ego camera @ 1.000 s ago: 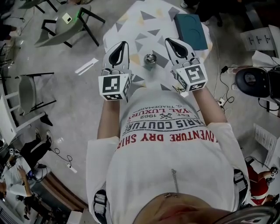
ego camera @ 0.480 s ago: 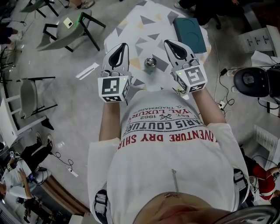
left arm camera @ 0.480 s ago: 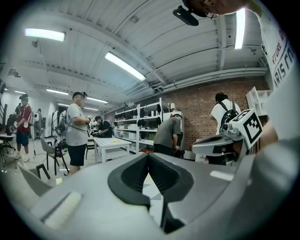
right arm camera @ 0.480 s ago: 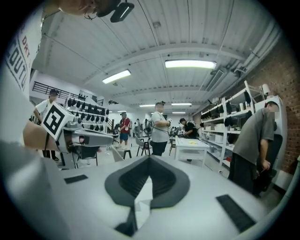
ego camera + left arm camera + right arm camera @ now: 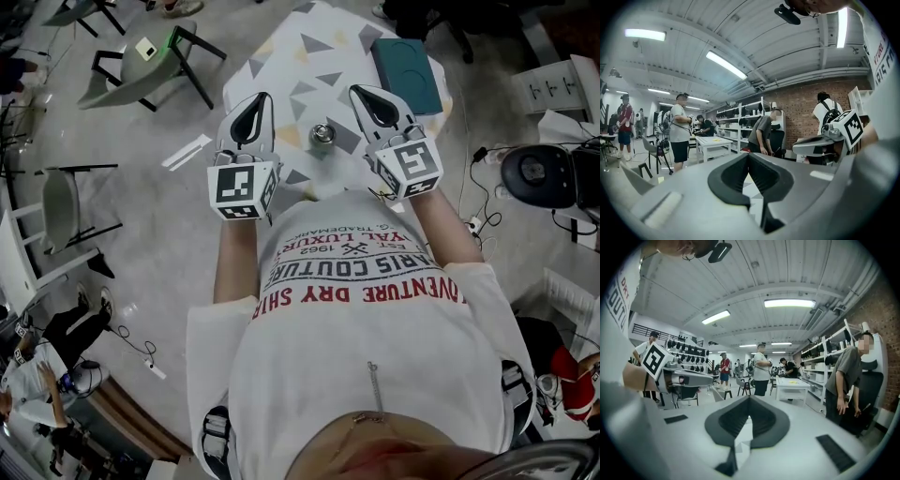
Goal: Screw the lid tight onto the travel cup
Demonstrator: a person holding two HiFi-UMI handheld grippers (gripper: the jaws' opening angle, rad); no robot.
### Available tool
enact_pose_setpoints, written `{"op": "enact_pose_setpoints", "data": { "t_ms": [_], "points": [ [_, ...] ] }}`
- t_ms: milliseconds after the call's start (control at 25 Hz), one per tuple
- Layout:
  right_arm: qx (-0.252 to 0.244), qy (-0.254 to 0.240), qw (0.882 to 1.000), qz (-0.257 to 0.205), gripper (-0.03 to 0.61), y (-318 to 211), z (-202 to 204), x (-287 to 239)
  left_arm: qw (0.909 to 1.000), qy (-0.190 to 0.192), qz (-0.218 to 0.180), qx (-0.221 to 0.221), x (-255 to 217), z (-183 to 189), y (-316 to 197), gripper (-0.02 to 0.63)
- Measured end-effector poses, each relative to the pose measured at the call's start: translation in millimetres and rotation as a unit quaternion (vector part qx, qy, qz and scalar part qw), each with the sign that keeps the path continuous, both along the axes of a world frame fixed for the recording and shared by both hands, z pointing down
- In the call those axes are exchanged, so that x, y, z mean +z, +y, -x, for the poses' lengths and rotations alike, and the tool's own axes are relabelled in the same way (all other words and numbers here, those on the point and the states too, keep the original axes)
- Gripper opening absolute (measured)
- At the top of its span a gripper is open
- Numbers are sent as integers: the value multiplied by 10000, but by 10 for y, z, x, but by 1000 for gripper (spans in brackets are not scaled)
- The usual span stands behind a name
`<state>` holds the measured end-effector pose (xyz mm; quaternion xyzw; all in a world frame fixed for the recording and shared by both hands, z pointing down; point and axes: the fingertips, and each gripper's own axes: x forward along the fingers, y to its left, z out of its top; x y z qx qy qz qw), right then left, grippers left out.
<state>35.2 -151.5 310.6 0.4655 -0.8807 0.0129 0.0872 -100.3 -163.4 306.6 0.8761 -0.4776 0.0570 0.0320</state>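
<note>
In the head view a small metal travel cup (image 5: pixel 322 133) stands on a white table (image 5: pixel 281 56) patterned with grey and yellow triangles. I cannot tell whether a lid sits on it. My left gripper (image 5: pixel 262 98) is raised left of the cup, shut and empty. My right gripper (image 5: pixel 358 92) hangs right of the cup, also shut with nothing in it. Both grippers are held above the table's near edge, pointing away from the person. In the left gripper view the left gripper (image 5: pixel 749 154) meets tip to tip; the right gripper (image 5: pixel 749 398) does the same in its own view.
A dark teal case (image 5: pixel 409 68) lies on the table's far right. Chairs (image 5: pixel 141 56) stand on the floor to the left, and cables and a round black device (image 5: pixel 539 175) to the right. Both gripper views show people, white tables and shelving across the room.
Both grippers have drifted slightly up and to the left in the head view; the jaws stayed shut and the cup has not moved.
</note>
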Motion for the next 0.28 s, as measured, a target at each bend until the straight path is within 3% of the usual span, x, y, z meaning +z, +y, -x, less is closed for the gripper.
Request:
{"op": "enact_pose_setpoints", "data": {
  "t_ms": [280],
  "points": [
    [-28, -16, 10000, 0, 9, -5, 51, -1, 10000, -74, 30, -45, 11, 58, -14, 12]
  ]
}}
